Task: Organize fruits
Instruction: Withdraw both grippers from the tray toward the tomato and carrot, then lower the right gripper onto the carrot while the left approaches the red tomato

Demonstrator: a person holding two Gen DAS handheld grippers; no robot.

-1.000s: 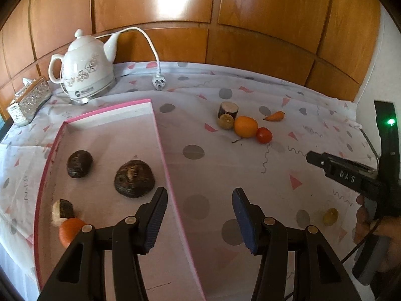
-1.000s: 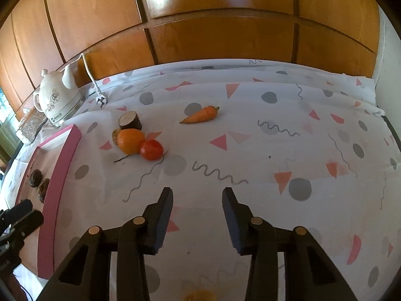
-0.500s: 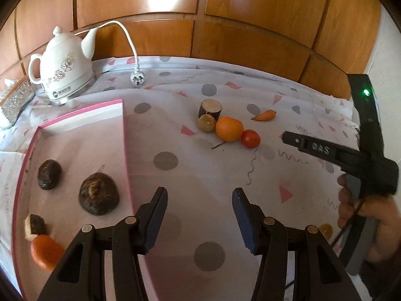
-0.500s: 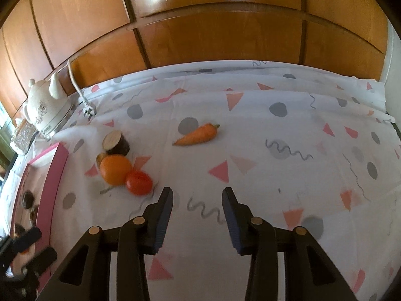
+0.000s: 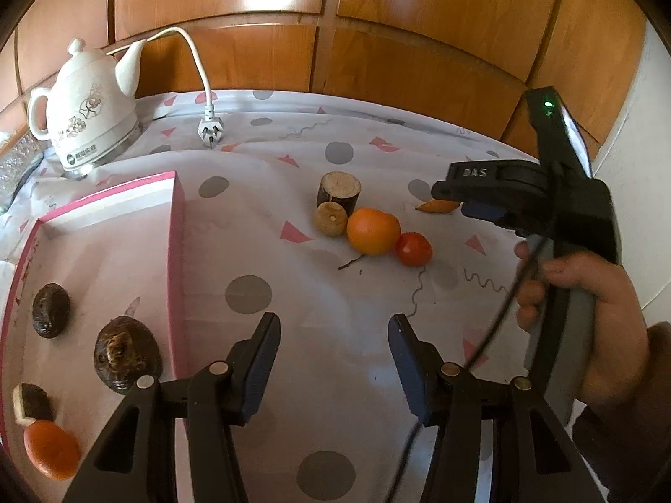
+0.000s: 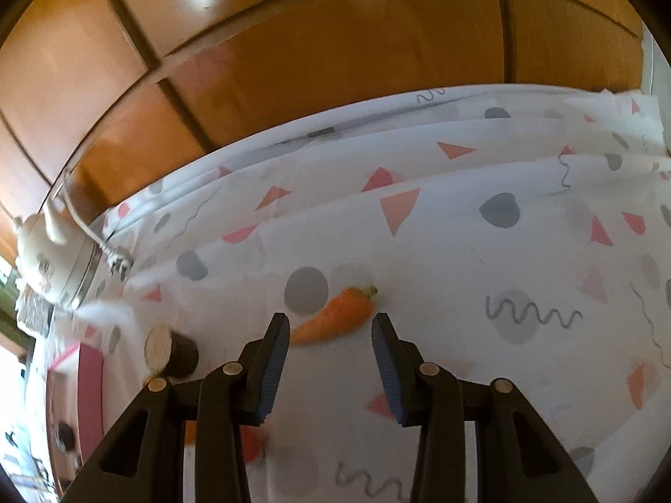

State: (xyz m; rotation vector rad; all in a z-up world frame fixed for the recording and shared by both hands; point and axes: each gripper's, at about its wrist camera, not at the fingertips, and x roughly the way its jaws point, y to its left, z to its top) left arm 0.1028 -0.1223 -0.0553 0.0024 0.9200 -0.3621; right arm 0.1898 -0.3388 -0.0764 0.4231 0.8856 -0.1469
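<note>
Your table is covered by a white cloth printed with grey dots, pink triangles and dark squiggles, and it runs back to a wall of glossy wooden panels. At the back left corner stands a white ceramic kettle with a floral pattern and a small printed mark on its base, too small to read; its unplugged plug lies on the cloth. The letters "DAS" show on your right gripper, which you hold with its jaws apart and empty, the carrot lying just beyond them. Your left gripper is likewise spread and empty over bare cloth. The orange touches the tomato mid-table, beside two wood-like stubs. The pink-rimmed tray at left holds four pieces.
</note>
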